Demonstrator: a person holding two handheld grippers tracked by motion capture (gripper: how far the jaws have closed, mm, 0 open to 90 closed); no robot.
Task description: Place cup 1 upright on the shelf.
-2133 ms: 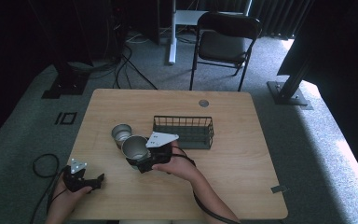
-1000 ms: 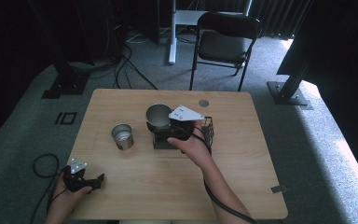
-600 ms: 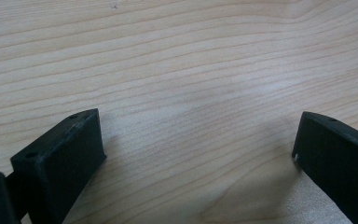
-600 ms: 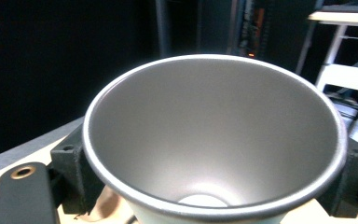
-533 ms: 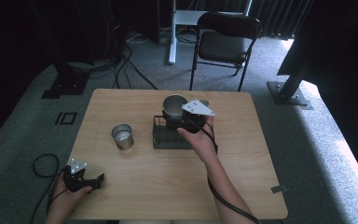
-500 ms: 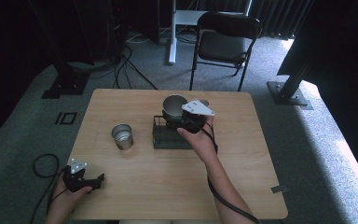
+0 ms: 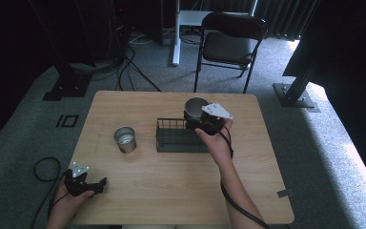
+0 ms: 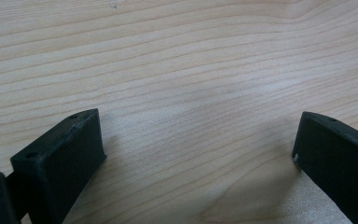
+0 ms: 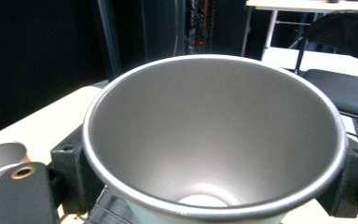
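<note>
**Cup held over rack's right end**

Right gripper (image 7: 201, 114) clamped on metal cup (image 9: 214, 140), above wire rack (image 7: 174, 138); its own view shows the cup's bare inside. Left gripper (image 8: 196, 154) spread apart on tabletop (image 7: 171, 191). Two seconds ago the cup sat beside second cup (image 7: 125, 139).

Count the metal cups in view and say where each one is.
2. One metal cup is held in the right gripper above the right end of the wire basket. The other cup stands on the table, left of the basket. None seems hidden.
</note>
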